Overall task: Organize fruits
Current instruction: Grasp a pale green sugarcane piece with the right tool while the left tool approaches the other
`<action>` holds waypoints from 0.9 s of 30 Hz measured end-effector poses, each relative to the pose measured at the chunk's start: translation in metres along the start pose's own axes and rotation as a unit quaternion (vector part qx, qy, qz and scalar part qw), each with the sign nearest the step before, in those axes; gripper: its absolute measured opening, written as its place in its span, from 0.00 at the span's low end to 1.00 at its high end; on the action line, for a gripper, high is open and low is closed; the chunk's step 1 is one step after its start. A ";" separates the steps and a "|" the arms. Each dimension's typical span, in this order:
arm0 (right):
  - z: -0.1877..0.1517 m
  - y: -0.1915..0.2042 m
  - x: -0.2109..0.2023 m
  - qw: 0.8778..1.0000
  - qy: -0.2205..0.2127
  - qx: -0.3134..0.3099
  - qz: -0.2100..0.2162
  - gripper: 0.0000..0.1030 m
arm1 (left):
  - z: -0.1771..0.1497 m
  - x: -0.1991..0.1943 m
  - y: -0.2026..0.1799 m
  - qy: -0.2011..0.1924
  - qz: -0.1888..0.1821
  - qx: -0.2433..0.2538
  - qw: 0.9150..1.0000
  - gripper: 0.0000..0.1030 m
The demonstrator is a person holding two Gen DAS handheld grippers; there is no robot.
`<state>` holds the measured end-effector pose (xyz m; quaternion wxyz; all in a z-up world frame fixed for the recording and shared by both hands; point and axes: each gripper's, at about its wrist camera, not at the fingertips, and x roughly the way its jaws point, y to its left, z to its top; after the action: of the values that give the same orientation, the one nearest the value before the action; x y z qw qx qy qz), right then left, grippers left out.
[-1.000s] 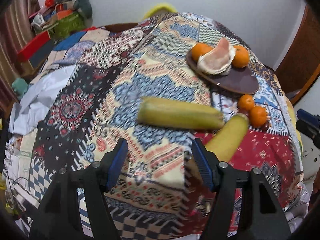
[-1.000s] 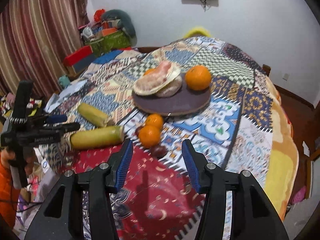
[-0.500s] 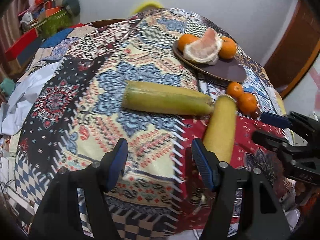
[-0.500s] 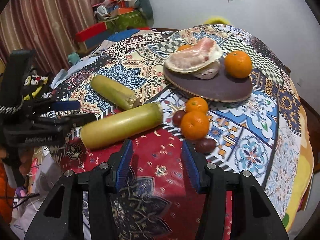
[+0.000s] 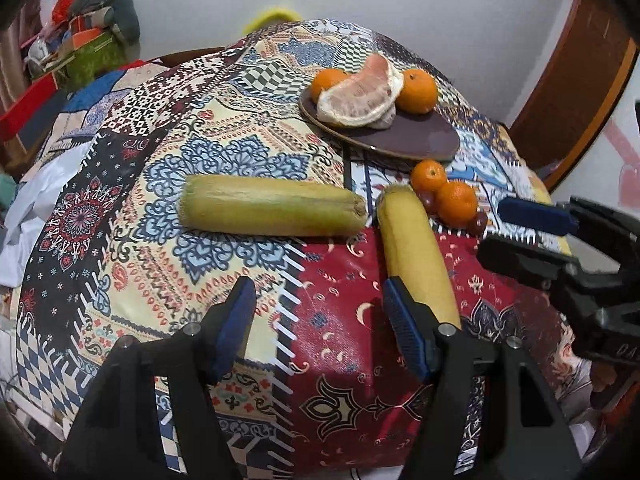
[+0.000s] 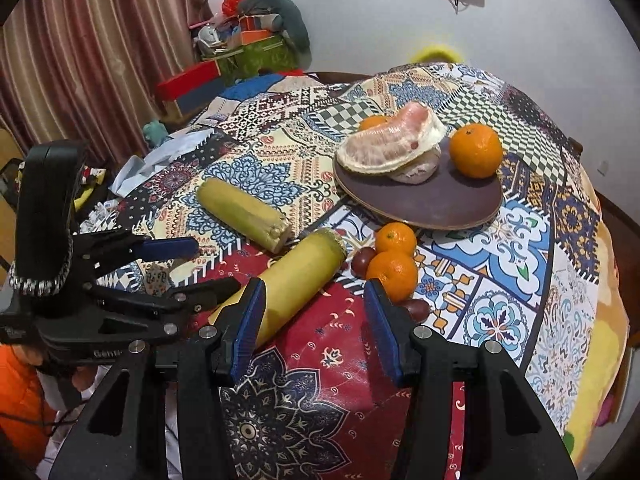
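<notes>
Above the patterned tablecloth (image 5: 224, 168), left gripper (image 5: 320, 320) and right gripper (image 6: 314, 320) tilted downward, jaws apart

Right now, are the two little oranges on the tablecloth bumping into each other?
Touching. The right wrist view shows the nearer small orange overlapping the farther small orange with no cloth between them; the left wrist view shows the same.

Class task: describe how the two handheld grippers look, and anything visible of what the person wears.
Both the left gripper and right gripper are matte black angular frames with silver screw heads and ribbed blue pads. White lettering marks each body. An orange sleeve shows at the lower left of the right view.
</notes>
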<state>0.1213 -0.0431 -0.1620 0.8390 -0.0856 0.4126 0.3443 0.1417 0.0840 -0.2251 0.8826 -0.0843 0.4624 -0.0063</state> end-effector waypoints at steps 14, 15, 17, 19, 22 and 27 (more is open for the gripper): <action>0.007 0.015 0.038 0.998 0.039 0.033 0.035 0.63 | 0.003 -0.030 0.040 -0.039 0.052 -0.039 0.997 0.64; 0.006 0.017 0.043 0.998 0.045 0.033 0.036 0.63 | 0.001 -0.030 0.041 -0.039 0.052 -0.042 0.997 0.64; 0.005 0.020 0.050 0.997 0.056 0.033 0.037 0.64 | 0.000 -0.029 0.044 -0.039 0.051 -0.047 0.997 0.64; 0.003 0.023 0.056 0.997 0.062 0.032 0.031 0.68 | -0.001 -0.029 0.045 -0.039 0.049 -0.051 0.997 0.64; 0.001 0.027 0.062 0.997 0.067 0.019 0.023 0.71 | 0.000 -0.028 0.046 -0.039 0.051 -0.052 0.997 0.64; 0.000 0.024 0.059 0.998 0.064 0.010 0.028 0.67 | 0.003 -0.026 0.043 -0.039 0.047 -0.057 0.997 0.64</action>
<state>0.1306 0.0043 -0.2031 0.8017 -0.0875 0.4710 0.3573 0.1265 0.1293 -0.2086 0.8931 -0.1126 0.4308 0.0644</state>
